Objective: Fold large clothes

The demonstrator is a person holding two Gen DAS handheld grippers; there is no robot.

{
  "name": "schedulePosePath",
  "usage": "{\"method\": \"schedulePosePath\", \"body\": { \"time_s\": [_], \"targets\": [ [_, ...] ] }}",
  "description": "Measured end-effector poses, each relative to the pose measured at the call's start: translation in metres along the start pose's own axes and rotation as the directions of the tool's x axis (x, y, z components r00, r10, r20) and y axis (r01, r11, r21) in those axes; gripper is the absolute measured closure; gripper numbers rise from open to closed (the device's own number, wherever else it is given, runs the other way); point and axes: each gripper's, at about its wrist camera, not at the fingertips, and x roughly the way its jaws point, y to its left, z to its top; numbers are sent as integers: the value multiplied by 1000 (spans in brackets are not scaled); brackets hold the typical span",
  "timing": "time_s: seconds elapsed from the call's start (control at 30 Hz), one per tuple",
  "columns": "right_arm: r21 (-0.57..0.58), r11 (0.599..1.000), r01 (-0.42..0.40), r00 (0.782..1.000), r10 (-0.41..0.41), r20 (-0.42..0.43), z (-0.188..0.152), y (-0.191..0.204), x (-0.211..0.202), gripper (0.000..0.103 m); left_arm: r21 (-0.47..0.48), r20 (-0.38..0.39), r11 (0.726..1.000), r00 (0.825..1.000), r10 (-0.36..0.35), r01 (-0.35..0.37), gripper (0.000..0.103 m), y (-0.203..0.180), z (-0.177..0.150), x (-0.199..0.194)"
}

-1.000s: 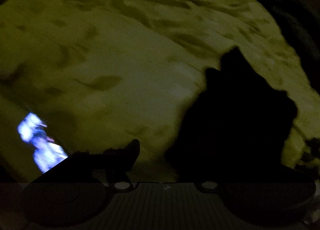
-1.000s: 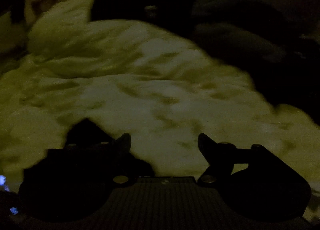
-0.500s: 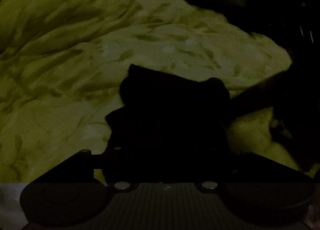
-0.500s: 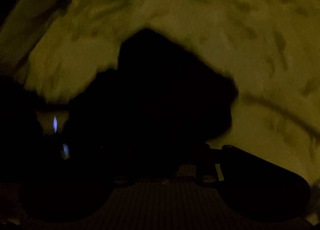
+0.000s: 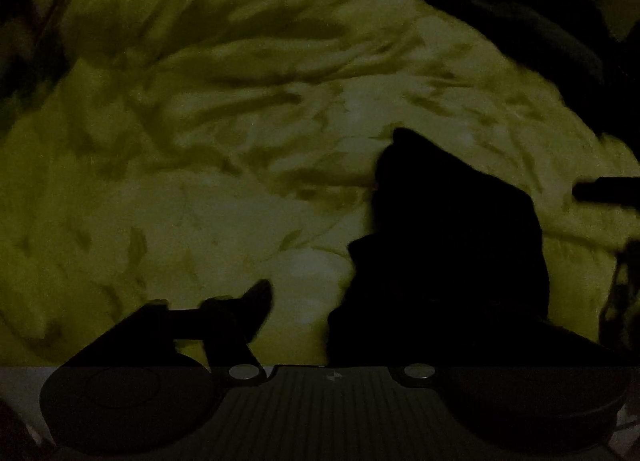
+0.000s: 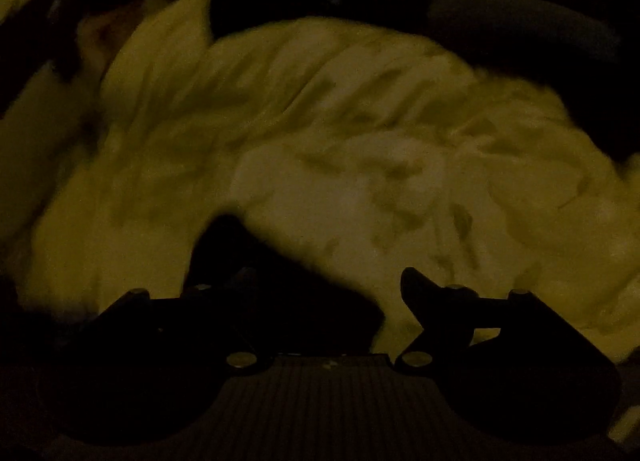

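Observation:
The light is very dim. A black garment [image 5: 452,253] lies bunched on a rumpled yellow-green bed cover [image 5: 200,181]. In the left wrist view it covers the right finger of my left gripper [image 5: 332,297]. The left finger [image 5: 260,297] stands far out to the side with bare cover beside it, so the jaws are wide apart. In the right wrist view the same black garment [image 6: 280,273] lies over the left finger of my right gripper [image 6: 328,289]. Those jaws are opening, the right finger [image 6: 416,289] stands clear, and the pads press on nothing.
More dark clothing [image 6: 520,21] is heaped along the far edge of the bed cover [image 6: 360,121]. A dark bar-shaped thing [image 5: 604,191] pokes in from the right edge of the left wrist view. Beyond the cover all is too dark to read.
Half a second ago the black garment filled the right wrist view; now it sits low on the left and the jaws stand wide. In the left wrist view the garment shifted from centre to right, baring the left finger.

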Motion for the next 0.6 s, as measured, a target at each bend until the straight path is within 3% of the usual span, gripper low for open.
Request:
{"method": "schedulePosePath", "body": {
  "time_s": [0.1,0.23,0.4,0.6],
  "targets": [
    [-169,985,-42,998,32,-62,-24,21,-18,12,130,-33,990,998,52,-47,0,-26,1,-9],
    [-307,952,-20,992,-20,-128,-43,57,-25,5,223,-87,973,992,86,-65,0,-57,-4,-17],
    [-325,943,69,985,-116,-129,-46,82,-32,4,195,-165,973,974,153,-120,0,-70,-11,-14],
    [-318,943,101,978,-154,-144,-45,83,-29,3,190,-200,968,959,203,-165,0,-70,-21,-10]
  ]
}}
